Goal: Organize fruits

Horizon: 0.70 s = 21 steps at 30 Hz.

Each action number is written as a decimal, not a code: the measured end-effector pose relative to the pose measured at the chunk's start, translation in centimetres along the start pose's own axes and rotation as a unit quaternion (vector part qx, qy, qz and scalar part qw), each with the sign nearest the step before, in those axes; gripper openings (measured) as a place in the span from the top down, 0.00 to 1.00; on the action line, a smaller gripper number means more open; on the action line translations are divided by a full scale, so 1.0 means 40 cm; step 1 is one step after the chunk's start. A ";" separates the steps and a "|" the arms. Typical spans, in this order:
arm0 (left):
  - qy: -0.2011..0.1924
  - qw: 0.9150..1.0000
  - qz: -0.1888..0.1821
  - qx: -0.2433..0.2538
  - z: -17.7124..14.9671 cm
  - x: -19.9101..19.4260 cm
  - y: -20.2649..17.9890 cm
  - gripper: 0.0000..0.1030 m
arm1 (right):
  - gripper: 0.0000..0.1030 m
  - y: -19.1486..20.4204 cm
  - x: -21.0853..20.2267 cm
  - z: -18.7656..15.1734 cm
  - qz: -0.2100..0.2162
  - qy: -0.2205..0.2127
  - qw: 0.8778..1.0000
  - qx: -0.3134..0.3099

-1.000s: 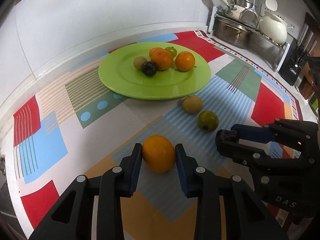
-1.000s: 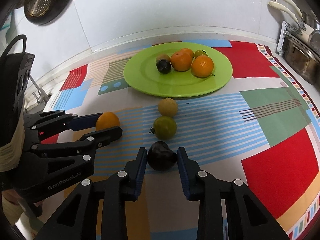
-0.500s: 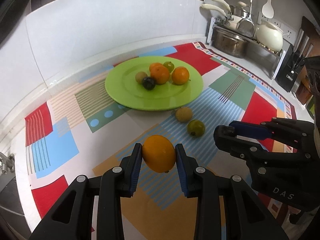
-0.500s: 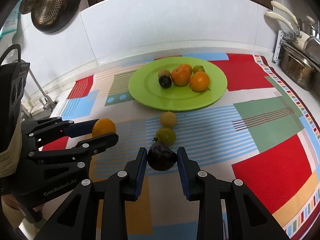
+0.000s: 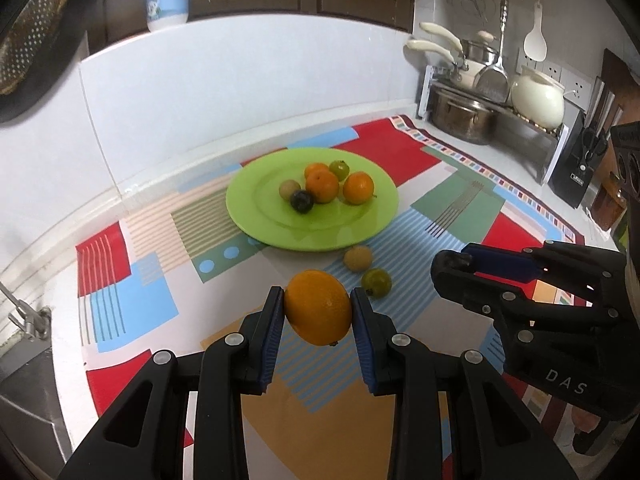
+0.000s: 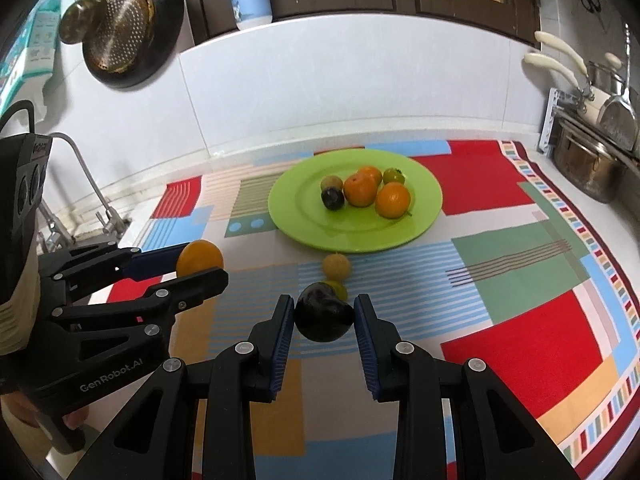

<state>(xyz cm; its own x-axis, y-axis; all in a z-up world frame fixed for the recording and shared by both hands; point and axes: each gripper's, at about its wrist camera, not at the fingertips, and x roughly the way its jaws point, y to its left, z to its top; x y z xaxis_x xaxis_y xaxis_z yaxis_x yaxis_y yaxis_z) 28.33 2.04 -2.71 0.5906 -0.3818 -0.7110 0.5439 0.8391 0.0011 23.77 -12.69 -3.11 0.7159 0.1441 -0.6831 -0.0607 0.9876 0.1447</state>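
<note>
**Two maker's marks on the grippers**

We read "DAS" in pale letters on the black body of the right gripper (image 5: 452,270), low on its side facing the left wrist camera. On the left gripper (image 6: 202,266) we read "GenRobot.AI", printed along its black flank. Beside the pot rack (image 5: 496,116), a small white label sits on the black knife block (image 5: 576,168), too small for us to read.

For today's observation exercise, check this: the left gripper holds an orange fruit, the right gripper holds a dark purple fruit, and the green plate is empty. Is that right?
Not quite. The green plate is not empty: the right wrist view shows a cluster of fruit on it, including an orange. The rest stands: the left gripper holds the orange fruit and the right gripper the dark purple fruit.
</note>
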 end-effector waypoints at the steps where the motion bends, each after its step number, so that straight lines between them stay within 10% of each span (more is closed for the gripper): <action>1: -0.003 1.000 0.001 -0.001 0.003 -0.006 -0.003 0.68 | 0.69 -0.001 -0.005 0.002 0.000 -0.003 1.000 -0.001; 21: -0.059 0.997 0.034 -0.019 0.067 -0.083 -0.050 0.68 | 0.69 -0.030 -0.083 0.060 0.012 -0.055 0.998 -0.035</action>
<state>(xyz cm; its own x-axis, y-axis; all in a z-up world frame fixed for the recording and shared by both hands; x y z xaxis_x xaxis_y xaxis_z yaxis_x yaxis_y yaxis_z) 26.86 0.60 1.54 0.6931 -0.3643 -0.6220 0.4785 0.8779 0.0190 23.14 -14.50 0.72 0.7854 0.1629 -0.5972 -0.1240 0.9866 0.1061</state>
